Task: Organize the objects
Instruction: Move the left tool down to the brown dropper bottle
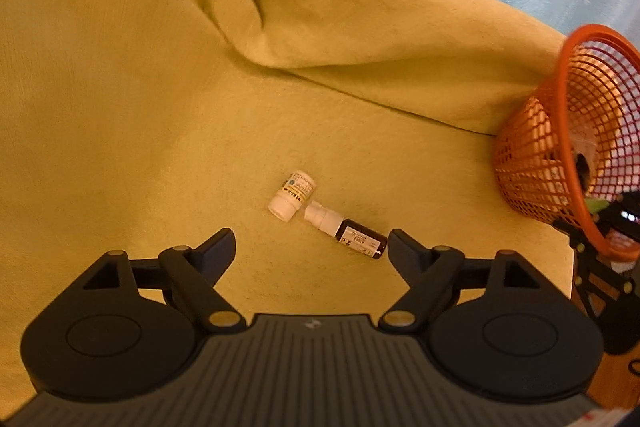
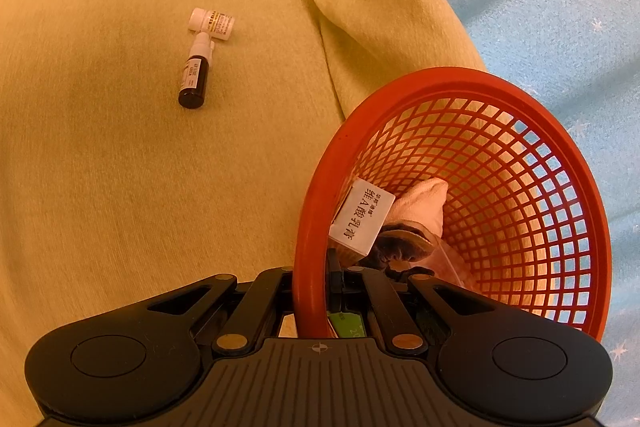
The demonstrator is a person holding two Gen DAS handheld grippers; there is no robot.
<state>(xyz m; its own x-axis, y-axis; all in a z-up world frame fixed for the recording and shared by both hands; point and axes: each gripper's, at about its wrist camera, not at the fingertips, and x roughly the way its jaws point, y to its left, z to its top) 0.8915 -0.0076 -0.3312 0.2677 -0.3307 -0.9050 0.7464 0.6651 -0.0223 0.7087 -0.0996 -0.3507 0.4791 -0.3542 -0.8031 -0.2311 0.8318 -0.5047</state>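
A yellow-green fleece blanket covers the whole work surface, bunched into a thick fold on the far side, with pale blue star-patterned fabric beyond it to the far right.

On the right edge of the blanket sits an orange plastic mesh basket, tilted. Its near rim is pinched between the fingers of the right gripper, which are drawn close together on either side of the rim wall. Inside the basket lie a small white carton with black printed characters, a rolled white cloth, something dark and fuzzy that I cannot identify, and a green item down by the fingers.

The left gripper hovers low over the blanket with its fingers spread wide and nothing between them; its right fingertip is just beside the base of the brown bottle.

Near the middle of the blanket, well apart from the basket, a dark brown spray bottle with a white nozzle and white label lies on its side. Its nozzle points at, and about touches, a small white pill bottle with a printed label, also lying on its side.
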